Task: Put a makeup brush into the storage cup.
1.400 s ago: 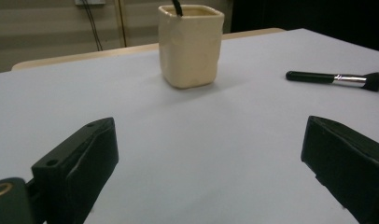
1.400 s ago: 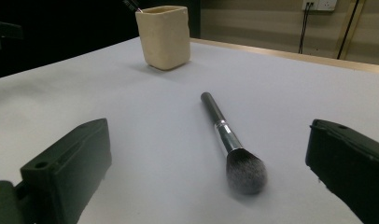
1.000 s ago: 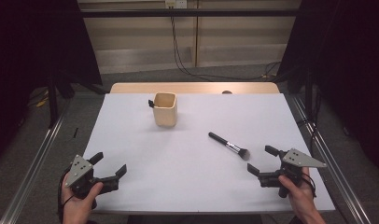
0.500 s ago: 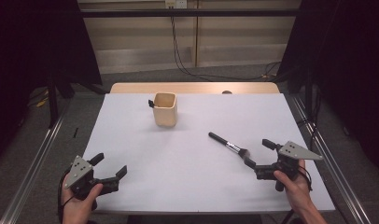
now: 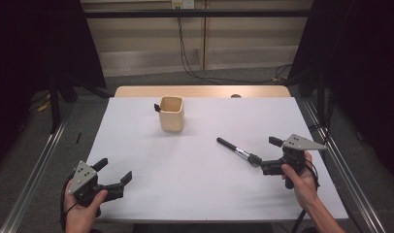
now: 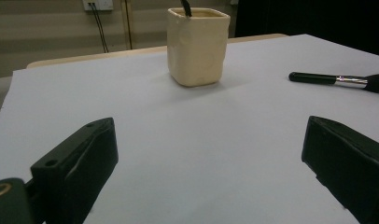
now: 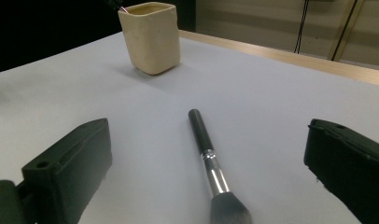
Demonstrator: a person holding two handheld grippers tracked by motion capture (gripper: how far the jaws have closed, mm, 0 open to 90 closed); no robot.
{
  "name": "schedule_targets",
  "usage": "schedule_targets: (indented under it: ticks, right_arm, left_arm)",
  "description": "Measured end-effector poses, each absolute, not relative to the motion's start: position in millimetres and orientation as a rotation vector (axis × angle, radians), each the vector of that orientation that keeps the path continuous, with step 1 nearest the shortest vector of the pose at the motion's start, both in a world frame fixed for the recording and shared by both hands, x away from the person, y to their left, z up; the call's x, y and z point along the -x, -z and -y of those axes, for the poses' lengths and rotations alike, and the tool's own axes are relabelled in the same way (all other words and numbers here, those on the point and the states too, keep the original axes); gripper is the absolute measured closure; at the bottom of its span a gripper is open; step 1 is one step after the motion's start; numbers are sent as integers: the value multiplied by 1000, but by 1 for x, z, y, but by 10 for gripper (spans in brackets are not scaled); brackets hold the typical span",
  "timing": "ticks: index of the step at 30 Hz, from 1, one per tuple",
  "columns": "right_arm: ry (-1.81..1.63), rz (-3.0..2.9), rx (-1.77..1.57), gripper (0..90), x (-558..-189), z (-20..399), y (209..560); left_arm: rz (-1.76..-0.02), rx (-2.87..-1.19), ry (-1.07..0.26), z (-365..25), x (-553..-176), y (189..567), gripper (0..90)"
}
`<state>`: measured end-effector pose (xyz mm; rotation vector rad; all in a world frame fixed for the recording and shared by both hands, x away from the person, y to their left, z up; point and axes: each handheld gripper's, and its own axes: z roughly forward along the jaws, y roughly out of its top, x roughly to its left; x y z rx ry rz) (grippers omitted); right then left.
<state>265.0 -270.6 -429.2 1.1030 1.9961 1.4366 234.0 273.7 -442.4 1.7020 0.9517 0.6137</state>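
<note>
A cream square cup (image 5: 172,114) stands at the back middle of the white table (image 5: 200,194), with a dark handle (image 5: 157,107) sticking out of its left rim. A black-handled makeup brush (image 5: 236,150) lies flat to the right of centre, its bristle end toward my right gripper (image 5: 268,155). That gripper is open and low over the table, and the bristle end sits between its jaws. In the right gripper view the brush (image 7: 208,154) runs up the middle toward the cup (image 7: 151,37). My left gripper (image 5: 115,171) is open at the front left, holding nothing.
In the left gripper view the cup (image 6: 197,45) is straight ahead and the brush (image 6: 337,80) lies far to the right. A wooden strip (image 5: 200,91) borders the table's far edge, and metal rails (image 5: 340,160) run along both sides.
My right gripper has moved left toward the brush, so the bristle end now lies between its open jaws. The left gripper, cup and brush have stayed put.
</note>
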Motion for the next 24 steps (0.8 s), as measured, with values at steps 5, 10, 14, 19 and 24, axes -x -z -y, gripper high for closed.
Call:
schedule_targets:
  ticks: [5, 10, 14, 19, 24]
  right_arm:
    - [-1398, -2059, -1087, 10, -284, 264, 425]
    - [-1341, -2097, -1099, 24, -304, 256, 427]
    - [-1290, -2145, -1102, 23, -316, 250, 426]
    - [-1216, -2216, -1117, 25, -328, 246, 426]
    - [-1157, -2300, -1135, 34, -340, 242, 422]
  left_arm:
    - [-947, -1717, -604, -275, -238, 442, 36]
    - [-956, -1705, -612, -275, -241, 442, 36]
    - [-952, -1710, -613, -274, -242, 443, 37]
    - [-953, -1712, -615, -275, -240, 443, 36]
    - [-960, -1704, -622, -277, -237, 443, 36]
